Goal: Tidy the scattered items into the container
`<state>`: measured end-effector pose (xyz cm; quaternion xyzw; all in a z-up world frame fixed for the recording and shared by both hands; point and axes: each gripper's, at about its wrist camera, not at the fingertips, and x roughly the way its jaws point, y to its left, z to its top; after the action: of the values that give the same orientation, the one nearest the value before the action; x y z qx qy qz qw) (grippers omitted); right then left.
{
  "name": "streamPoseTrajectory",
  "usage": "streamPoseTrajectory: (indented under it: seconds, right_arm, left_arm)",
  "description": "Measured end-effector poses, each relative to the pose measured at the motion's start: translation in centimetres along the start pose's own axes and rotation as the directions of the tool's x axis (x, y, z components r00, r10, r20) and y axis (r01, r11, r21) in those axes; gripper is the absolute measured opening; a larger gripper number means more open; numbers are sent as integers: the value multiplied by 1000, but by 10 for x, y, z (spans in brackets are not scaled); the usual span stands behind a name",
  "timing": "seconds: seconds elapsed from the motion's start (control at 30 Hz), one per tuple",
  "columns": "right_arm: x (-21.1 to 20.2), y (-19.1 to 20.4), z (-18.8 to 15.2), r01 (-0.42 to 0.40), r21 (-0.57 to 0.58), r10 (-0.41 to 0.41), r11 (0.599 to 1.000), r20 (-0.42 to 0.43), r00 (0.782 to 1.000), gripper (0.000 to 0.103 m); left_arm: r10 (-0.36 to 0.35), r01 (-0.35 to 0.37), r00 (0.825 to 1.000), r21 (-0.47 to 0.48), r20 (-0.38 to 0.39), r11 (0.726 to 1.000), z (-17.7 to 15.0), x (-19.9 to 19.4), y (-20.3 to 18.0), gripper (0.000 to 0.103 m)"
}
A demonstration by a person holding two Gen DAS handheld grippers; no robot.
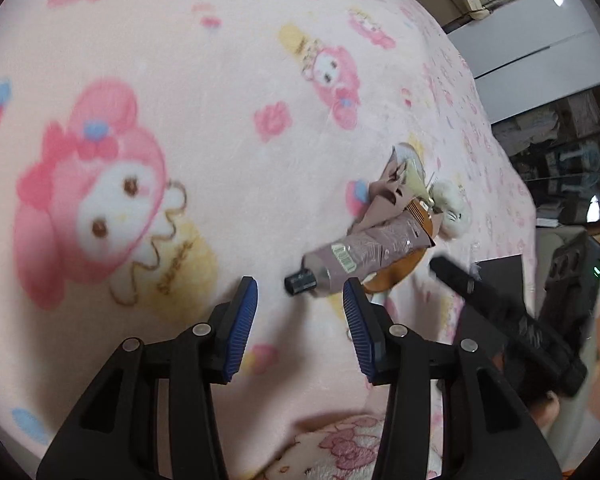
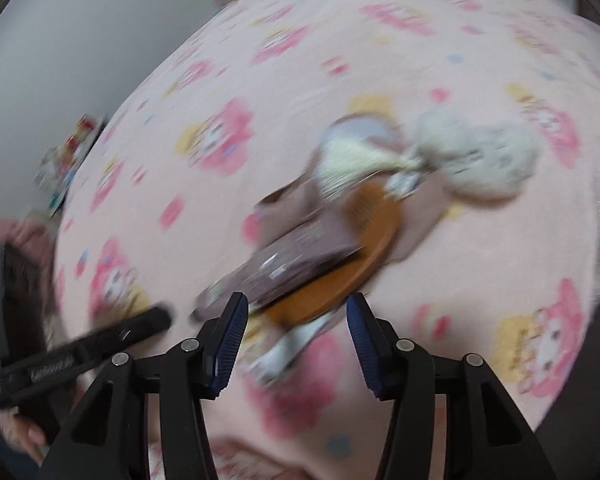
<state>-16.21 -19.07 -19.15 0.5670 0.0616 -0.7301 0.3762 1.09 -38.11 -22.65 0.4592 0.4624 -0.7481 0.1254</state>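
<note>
A heap of small items lies on a pink cartoon blanket [image 1: 220, 80]. A mauve tube [image 1: 364, 254] with a black cap lies on a brown wooden comb [image 1: 396, 276]. Behind them are a mauve pouch [image 1: 388, 196], a pale brush [image 1: 412, 178] and a white plush toy [image 1: 452, 204]. My left gripper [image 1: 300, 300] is open, just short of the tube's cap. My right gripper [image 2: 294, 316] is open, its tips at the near end of the comb [image 2: 340, 272] and tube [image 2: 284, 264]. The plush toy [image 2: 480, 156] lies beyond, blurred.
The right gripper [image 1: 500, 312] shows at the right of the left wrist view, the left gripper [image 2: 80, 356] at the left of the right wrist view. Cupboards and a dark floor [image 1: 560, 160] lie past the blanket's right edge. A white wall [image 2: 60, 60] stands left.
</note>
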Motion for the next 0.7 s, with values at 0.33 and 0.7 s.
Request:
streamPoseTrajectory:
  seconds: [0.33,0.7]
  right_arm:
    - [29,-4,37,51,-35,-52,998,-25,998,49]
    - [-3,20,-9,-115,-83,110,990,-65,992,42]
  left_arm:
    - [-52,51,998,-21,-42,998,5,27,-3,45]
    - [-26,26,1000,20,6,999,2,3,-8,45]
